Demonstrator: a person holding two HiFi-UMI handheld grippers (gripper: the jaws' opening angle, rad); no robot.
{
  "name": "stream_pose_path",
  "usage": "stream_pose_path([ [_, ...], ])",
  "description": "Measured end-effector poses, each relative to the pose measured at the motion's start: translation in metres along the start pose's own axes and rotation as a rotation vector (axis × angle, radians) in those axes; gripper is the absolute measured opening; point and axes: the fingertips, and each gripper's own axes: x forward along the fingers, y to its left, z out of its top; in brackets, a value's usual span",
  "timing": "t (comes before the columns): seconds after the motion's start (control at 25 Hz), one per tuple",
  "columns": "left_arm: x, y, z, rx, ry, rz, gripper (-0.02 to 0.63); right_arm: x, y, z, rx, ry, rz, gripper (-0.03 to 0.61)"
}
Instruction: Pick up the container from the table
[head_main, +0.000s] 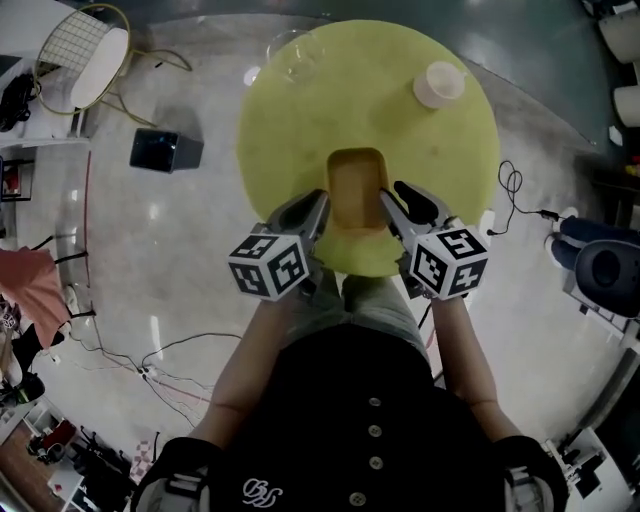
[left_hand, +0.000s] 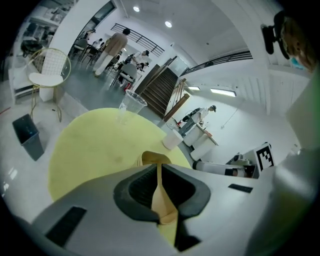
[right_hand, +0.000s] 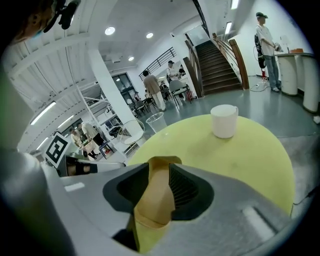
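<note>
A tan paper container (head_main: 357, 190) is at the near edge of the round yellow table (head_main: 300, 120), open side up. My left gripper (head_main: 320, 205) is at its left wall. In the left gripper view, that gripper (left_hand: 159, 172) is shut on the thin wall of the container (left_hand: 154, 159). My right gripper (head_main: 390, 203) is at the right wall. In the right gripper view, the container wall (right_hand: 159, 200) stands between the jaws of that gripper (right_hand: 159, 169); the jaws are apart, with a gap beside the left pad.
A white cup (head_main: 438, 84) stands at the table's far right and a clear plastic cup (head_main: 292, 55) at its far edge. On the floor to the left are a black bin (head_main: 165, 150) and a wire chair (head_main: 85, 60). Cables (head_main: 512, 190) lie on the right.
</note>
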Motion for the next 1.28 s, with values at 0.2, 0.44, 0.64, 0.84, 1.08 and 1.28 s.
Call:
stream_pose_path([
  [0.2,0.009,0.012,-0.002,-0.048,0.021,-0.001,0.017,0.009,-0.016,-0.009,0.028,0.029,-0.021,0.115],
  [0.44,0.019,0.02,-0.013,-0.088,0.065,-0.022,0.118,0.018,-0.025,-0.026,0.126,0.042,-0.025,0.13],
  [0.64,0.029,0.022,-0.028,-0.114,0.098,-0.027,0.144,0.021,-0.036,-0.034,0.143,0.063,-0.033,0.154],
  [0.84,0.038,0.03,-0.039,-0.135,0.132,-0.025,0.15,0.034,-0.042,-0.049,0.173,0.098,-0.034,0.172],
  [1.08,0.045,0.034,-0.042,-0.15,0.147,-0.021,0.15,0.044,-0.047,-0.059,0.191,0.126,-0.025,0.174],
  [1.28,0.054,0.035,-0.046,-0.161,0.155,-0.03,0.15,0.052,-0.046,-0.063,0.212,0.139,0.014,0.173],
])
